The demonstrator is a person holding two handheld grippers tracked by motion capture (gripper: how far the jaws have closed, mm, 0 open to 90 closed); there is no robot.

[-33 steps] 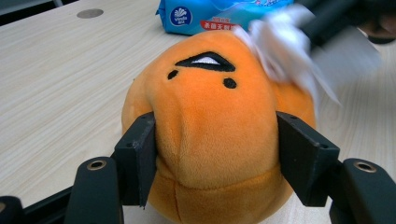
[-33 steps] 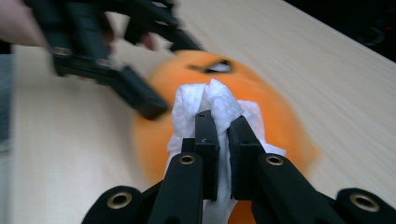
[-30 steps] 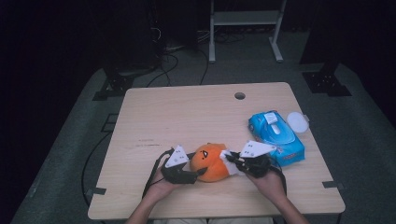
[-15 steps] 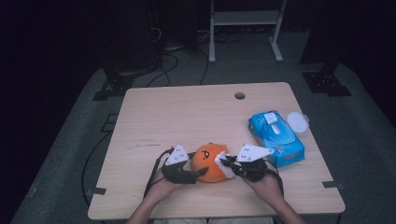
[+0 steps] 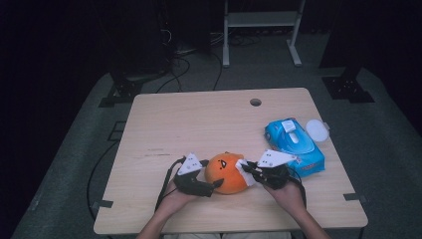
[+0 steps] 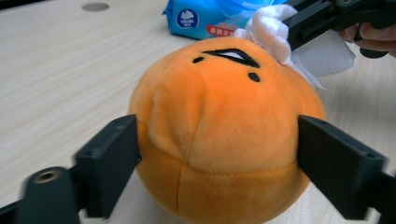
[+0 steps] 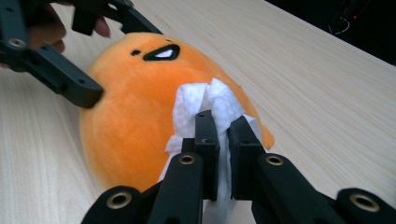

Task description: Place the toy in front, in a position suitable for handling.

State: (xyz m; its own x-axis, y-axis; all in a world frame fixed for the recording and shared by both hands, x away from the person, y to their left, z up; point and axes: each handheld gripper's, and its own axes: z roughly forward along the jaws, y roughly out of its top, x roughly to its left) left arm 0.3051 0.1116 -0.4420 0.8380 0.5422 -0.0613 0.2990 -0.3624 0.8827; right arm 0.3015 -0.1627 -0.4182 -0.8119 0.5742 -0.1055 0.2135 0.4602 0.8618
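Two grippers work on one orange plush toy [image 5: 226,173] near the table's [image 5: 209,124] front edge. The right gripper [image 7: 223,122] is clamped tight on a bunched white wipe [image 7: 205,100], the wad poking out just past its jaw tips and pressed against the toy's flank, a little below and to the side of the stitched face. Across the toy from it, the left gripper [image 6: 217,154] has just been opening: its jaws now stand either side of the plush body, the one seen on the left at the fabric and the other showing a slim gap, so I judge the hold loose or already let go. Beyond the right gripper, farther from the person, lies a blue wipes pack [image 5: 293,145] with a round white lid [image 5: 317,130] beside it. The risk from here, as I read it, is that the toy is no longer braced: a wiping stroke from the right side could roll or slide the round, soft body away across the smooth wood instead of cleaning it. The wipe could also drag loose from the jaws if it catches on the pile.
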